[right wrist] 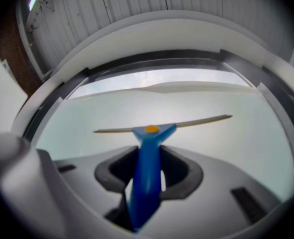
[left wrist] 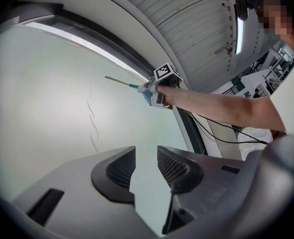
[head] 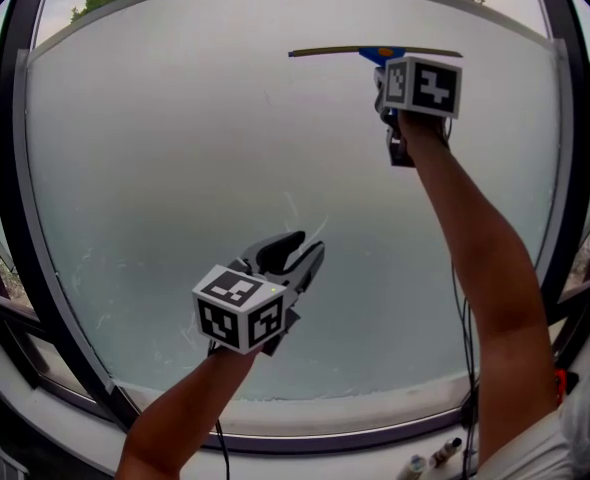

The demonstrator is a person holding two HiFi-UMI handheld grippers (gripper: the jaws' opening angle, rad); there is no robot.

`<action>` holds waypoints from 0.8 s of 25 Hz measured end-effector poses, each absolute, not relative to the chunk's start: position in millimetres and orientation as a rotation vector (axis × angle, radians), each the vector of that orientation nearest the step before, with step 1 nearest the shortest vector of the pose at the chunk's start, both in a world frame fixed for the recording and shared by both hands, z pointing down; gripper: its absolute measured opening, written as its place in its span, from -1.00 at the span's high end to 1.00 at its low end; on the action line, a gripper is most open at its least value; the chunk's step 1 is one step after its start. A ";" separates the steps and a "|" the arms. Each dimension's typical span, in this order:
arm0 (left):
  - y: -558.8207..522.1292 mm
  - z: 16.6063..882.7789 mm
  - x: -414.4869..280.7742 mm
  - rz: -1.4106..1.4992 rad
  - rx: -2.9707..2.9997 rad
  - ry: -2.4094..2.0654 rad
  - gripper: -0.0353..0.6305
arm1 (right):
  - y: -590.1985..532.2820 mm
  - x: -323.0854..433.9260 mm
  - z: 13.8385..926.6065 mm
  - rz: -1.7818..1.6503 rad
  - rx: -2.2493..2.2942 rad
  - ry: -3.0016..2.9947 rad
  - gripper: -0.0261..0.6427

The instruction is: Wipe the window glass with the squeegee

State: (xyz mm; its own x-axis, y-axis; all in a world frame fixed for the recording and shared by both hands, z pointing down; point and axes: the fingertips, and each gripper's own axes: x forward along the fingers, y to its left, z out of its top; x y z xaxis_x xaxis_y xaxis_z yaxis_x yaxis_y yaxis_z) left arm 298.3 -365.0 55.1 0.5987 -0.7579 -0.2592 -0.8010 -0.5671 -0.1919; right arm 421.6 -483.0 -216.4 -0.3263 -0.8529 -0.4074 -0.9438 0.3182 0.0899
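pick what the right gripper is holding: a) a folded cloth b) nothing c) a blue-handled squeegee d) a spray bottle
c: in the right gripper view the right gripper is shut on the blue handle of the squeegee, which is raised to the upper part of the window glass. The left gripper is open with nothing between its jaws.

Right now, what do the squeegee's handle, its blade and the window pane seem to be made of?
Squeegee handle: likely moulded plastic, glossy blue, with an orange button at its head.
Blade: thin straight strip, perhaps rubber in a metal channel; too small to be sure.
Window pane: glass, hazy and milky, with faint streaks.
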 end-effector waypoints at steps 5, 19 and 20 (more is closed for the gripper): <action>-365.8 56.4 291.9 0.215 -2.539 1.289 0.42 | -480.3 419.8 -240.9 0.480 -1.614 2.284 0.48; -367.1 72.8 294.2 0.199 -2.585 1.274 0.42 | -501.8 427.6 -244.3 0.330 -1.578 2.322 0.48; -366.8 74.8 294.5 0.198 -2.590 1.273 0.42 | -501.8 427.5 -242.4 0.328 -1.579 2.325 0.48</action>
State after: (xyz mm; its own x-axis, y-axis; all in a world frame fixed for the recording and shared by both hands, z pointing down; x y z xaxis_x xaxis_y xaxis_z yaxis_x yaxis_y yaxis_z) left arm 294.5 -366.8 74.8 0.6097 -0.7588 -0.2291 -0.7926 -0.5881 -0.1612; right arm 427.5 -501.8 -242.4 -0.3439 -0.8592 -0.3789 -0.9305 0.3661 0.0145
